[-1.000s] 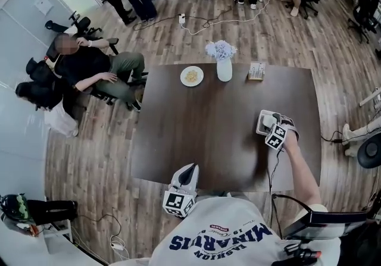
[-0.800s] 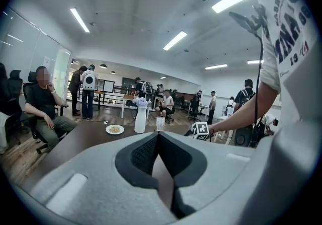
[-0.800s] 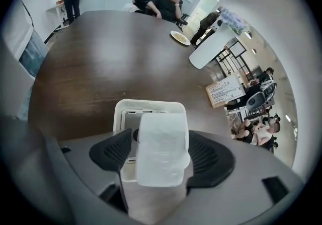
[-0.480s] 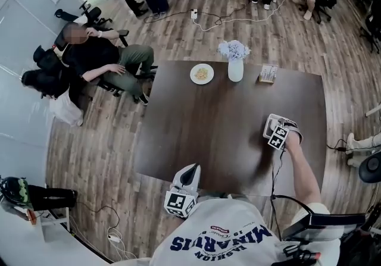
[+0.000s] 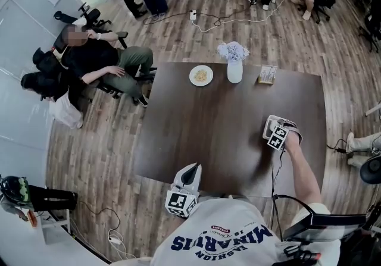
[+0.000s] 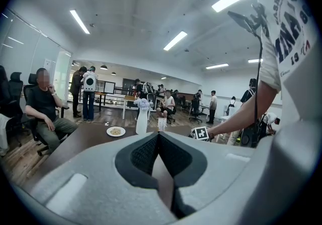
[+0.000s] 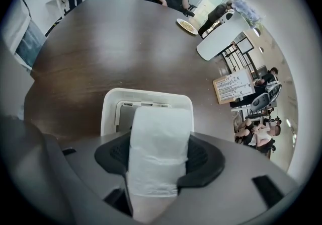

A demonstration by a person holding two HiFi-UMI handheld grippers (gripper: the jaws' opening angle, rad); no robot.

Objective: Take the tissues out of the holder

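On the right side of the dark table (image 5: 208,128) stands the white tissue holder (image 7: 146,99), also visible under my right gripper (image 5: 271,125) in the head view. A white tissue pack (image 7: 160,143) stands up out of the holder between the jaws of my right gripper (image 7: 160,161). The jaws are closing and both pads touch the pack's sides. My left gripper (image 5: 189,172) hovers at the table's near edge, far from the holder. In the left gripper view, my left gripper (image 6: 159,136) is shut with nothing in it.
At the table's far edge stand a white vase with flowers (image 5: 234,65), a plate of food (image 5: 201,75) and a small card stand (image 5: 267,74). A person sits on a chair (image 5: 101,62) left of the table. Other people stand farther back.
The head view has shifted slightly. My right gripper stays at the holder and the left gripper stays at the near edge.
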